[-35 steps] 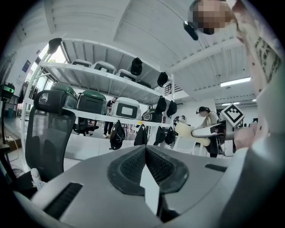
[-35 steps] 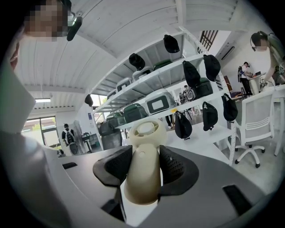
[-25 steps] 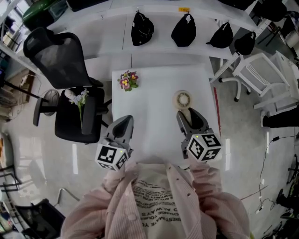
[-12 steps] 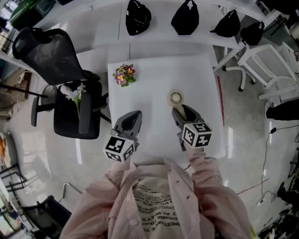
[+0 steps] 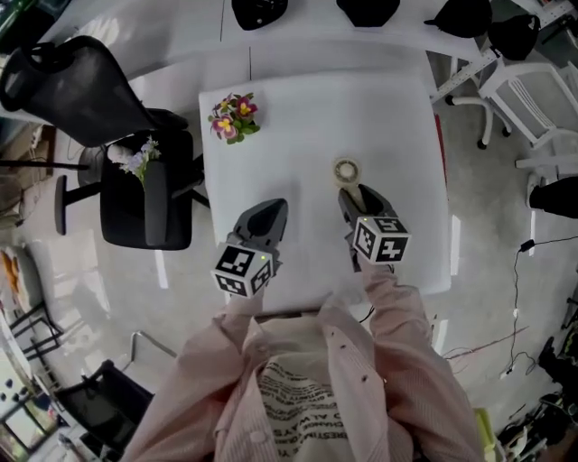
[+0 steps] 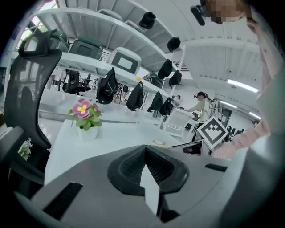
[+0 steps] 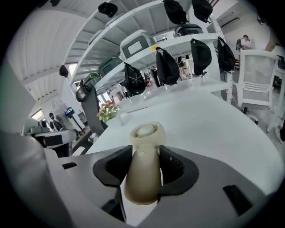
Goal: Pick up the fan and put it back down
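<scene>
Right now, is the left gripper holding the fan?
No, the left gripper is shut on nothing; the right gripper clamps the fan by its handle.

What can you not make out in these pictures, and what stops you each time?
Handle of the fan: head view, covered by the right gripper.
Whether the fan rests on the table: right gripper view, the gripper's body hides its underside.
Black bags: head view, cut off by the top edge.
Distant person: left gripper view, too small.
</scene>
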### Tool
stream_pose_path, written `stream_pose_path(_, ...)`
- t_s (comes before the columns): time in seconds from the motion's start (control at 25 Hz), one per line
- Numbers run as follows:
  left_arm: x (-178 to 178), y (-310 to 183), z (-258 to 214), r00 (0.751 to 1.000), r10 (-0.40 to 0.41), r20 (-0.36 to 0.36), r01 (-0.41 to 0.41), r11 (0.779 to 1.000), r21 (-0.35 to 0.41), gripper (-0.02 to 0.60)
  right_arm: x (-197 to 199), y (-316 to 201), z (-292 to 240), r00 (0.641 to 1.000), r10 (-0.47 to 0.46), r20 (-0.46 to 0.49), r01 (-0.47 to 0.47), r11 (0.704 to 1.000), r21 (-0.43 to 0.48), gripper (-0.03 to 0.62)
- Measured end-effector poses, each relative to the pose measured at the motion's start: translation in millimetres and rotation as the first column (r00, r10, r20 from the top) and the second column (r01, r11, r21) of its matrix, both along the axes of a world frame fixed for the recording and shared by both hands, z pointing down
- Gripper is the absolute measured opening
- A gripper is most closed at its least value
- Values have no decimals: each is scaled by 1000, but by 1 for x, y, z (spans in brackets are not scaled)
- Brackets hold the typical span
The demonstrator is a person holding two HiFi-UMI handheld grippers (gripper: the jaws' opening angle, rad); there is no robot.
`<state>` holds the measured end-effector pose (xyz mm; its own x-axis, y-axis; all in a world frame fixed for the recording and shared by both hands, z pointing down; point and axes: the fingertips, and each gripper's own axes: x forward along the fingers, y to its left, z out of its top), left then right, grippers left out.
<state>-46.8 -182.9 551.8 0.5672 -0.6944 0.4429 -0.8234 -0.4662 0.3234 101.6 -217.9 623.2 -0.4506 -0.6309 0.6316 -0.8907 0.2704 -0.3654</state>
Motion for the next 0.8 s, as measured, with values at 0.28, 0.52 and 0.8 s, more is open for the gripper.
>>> stream_pose_path(0.28,0,5,30,1000,-14,-12,13,998,-60,2,-3,2,20,1000,7,-23,-7,1000,-17,184)
stream_pose_path(0.52,-4,10,43,999,-28,-15,26,995,-92,2,-7,2,27,999,-3,-47,2,1000,-20,184)
stream_pose_path(0.8,-6,16,47,999,-39,-28,36,994,-106,0,-8,9,37,996,-25,-87,22,999,-35,186)
